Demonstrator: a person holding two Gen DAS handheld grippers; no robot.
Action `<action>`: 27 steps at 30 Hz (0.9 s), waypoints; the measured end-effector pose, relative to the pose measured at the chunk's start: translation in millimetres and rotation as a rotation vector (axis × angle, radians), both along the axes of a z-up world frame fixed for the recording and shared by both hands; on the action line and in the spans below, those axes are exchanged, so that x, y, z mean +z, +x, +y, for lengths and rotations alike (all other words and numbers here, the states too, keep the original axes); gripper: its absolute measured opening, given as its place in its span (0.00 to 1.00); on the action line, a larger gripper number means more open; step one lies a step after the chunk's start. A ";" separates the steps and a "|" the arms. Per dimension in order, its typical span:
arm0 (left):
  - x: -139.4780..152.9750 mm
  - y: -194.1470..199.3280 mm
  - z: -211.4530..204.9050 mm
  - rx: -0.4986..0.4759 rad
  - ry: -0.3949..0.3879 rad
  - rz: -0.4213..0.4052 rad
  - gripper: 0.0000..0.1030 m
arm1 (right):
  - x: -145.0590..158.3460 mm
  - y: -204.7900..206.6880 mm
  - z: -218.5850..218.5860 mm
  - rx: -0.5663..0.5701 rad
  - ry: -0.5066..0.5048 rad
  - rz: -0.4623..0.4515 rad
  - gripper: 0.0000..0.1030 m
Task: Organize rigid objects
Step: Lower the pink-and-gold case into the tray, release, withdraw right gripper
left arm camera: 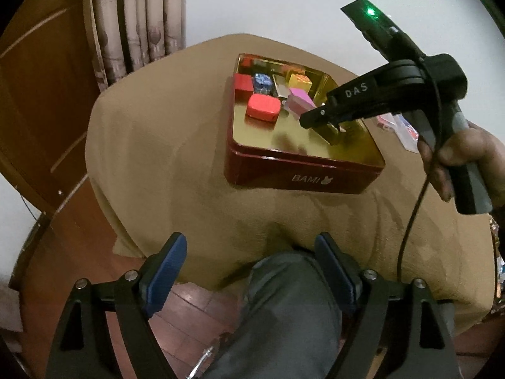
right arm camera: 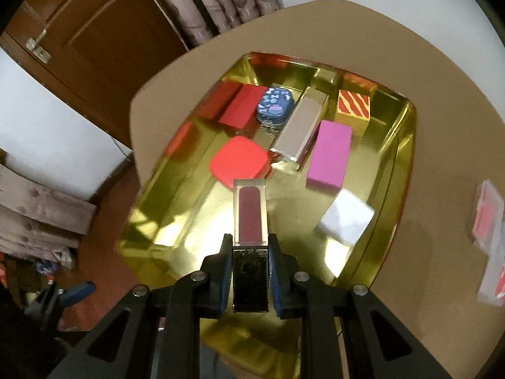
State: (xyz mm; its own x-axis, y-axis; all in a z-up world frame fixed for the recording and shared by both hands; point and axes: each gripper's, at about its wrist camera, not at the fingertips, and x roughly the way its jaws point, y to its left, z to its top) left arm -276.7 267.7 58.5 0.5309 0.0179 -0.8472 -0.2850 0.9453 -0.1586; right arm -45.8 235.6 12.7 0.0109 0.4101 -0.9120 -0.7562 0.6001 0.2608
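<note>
A red BAMI tin with a gold inside sits on a tan-covered table. In it lie a red rounded box, a pink box, a silver tube, a blue patterned case, a red box, a striped orange box and a white block. My right gripper is shut on a lip gloss tube with a black cap, held over the tin's near part; it also shows in the left wrist view. My left gripper is open and empty, back from the table over a knee.
A clear pack with red cards lies on the table right of the tin. A brown door and curtains stand behind the table. A person's leg in grey trousers is below the left gripper.
</note>
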 end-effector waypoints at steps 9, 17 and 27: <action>-5.2 2.4 3.6 0.009 -0.027 0.020 0.78 | -26.2 21.1 15.4 0.042 -0.113 -0.041 0.20; -5.7 2.4 -2.6 -0.014 0.007 0.025 0.78 | -19.5 26.3 8.5 0.024 -0.066 -0.106 0.23; -2.2 0.5 -12.2 -0.028 0.060 0.004 0.78 | 26.7 11.2 -121.7 -0.215 0.250 -0.243 0.25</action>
